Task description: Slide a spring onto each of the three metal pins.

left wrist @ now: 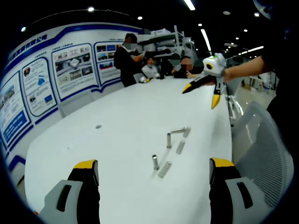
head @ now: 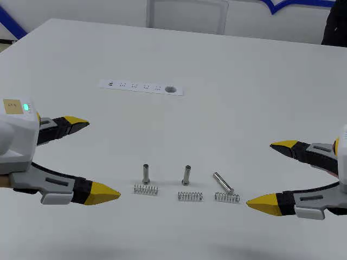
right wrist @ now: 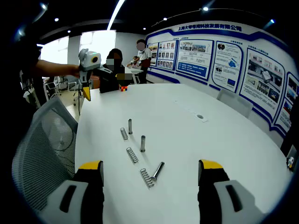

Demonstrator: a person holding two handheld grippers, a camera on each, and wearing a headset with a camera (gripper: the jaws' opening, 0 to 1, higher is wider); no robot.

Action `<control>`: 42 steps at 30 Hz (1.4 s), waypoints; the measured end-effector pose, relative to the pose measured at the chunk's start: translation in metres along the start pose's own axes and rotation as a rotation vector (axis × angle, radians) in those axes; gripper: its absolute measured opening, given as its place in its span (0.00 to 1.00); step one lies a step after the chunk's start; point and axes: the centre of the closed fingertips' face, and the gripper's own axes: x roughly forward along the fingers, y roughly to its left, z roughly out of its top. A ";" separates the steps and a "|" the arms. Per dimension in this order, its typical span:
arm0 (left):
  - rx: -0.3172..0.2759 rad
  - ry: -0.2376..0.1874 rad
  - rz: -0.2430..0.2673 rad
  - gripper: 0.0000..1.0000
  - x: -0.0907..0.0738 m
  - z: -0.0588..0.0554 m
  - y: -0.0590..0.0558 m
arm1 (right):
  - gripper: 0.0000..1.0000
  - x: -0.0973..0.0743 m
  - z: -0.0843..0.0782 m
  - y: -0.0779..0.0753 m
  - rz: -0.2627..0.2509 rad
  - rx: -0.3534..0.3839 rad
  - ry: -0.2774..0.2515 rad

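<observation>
Pins number three and springs number three, all bare on the white table [head: 217, 124] between the two grippers. The left pin [head: 146, 173] and the middle pin [head: 186, 175] are short silver rods that stand upright on a slightly wider foot. The right pin [head: 222, 183] lies on its side, slanting toward the person. Each spring is a small, thin wire coil lying flat on its side, just in front of its pin on the person's side: the left spring [head: 146, 189], the middle spring [head: 190, 196] and the right spring [head: 226, 197]. No spring is on a pin. The near end of the right pin may be touching the right spring, though the head view is too small to be sure.

The left gripper [head: 100, 158] hangs left of the row with its yellow-tipped jaws wide apart and nothing between them. The right gripper [head: 260, 174] hangs right of the row, jaws likewise spread and holding nothing. A white power strip [head: 141, 86] lies farther back on the table, well apart from the parts.
</observation>
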 end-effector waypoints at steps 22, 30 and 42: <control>-0.020 0.005 0.011 1.00 -0.002 -0.003 0.003 | 0.83 0.005 0.000 0.002 0.001 0.002 0.006; -0.043 -0.008 0.014 1.00 0.001 -0.002 0.005 | 0.81 0.013 0.000 0.001 0.010 0.017 0.000; -0.044 0.014 0.040 1.00 0.006 -0.017 0.010 | 0.73 0.029 -0.009 -0.001 0.026 0.042 0.000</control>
